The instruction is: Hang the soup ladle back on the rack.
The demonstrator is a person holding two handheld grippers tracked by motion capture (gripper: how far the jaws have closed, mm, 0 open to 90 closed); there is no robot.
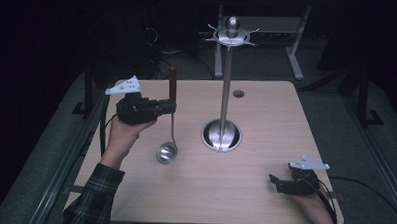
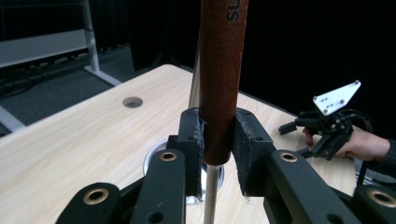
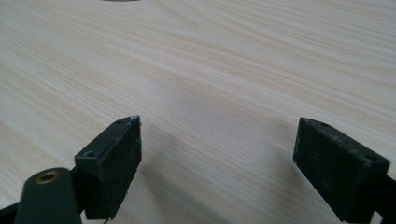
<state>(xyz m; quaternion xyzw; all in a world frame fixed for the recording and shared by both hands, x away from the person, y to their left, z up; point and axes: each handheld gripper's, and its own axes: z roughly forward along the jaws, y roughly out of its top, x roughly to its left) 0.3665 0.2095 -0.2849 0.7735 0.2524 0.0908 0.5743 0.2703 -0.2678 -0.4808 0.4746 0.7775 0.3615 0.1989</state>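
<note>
Left hand-held gripper (image 1: 172,107) is pinching a ladle (image 1: 171,122) by its reddish-brown handle, jaws clamped on both sides of it, pretty clear in the left gripper view. The ladle hangs upright with its shiny bowl low over the wooden table (image 1: 266,124), left of the metal stand (image 1: 226,83) that rises from a round base. Right hand-held gripper (image 1: 273,180) sits near the table's front right corner, jaws spread wide, nothing between them, just bare wood.
</note>
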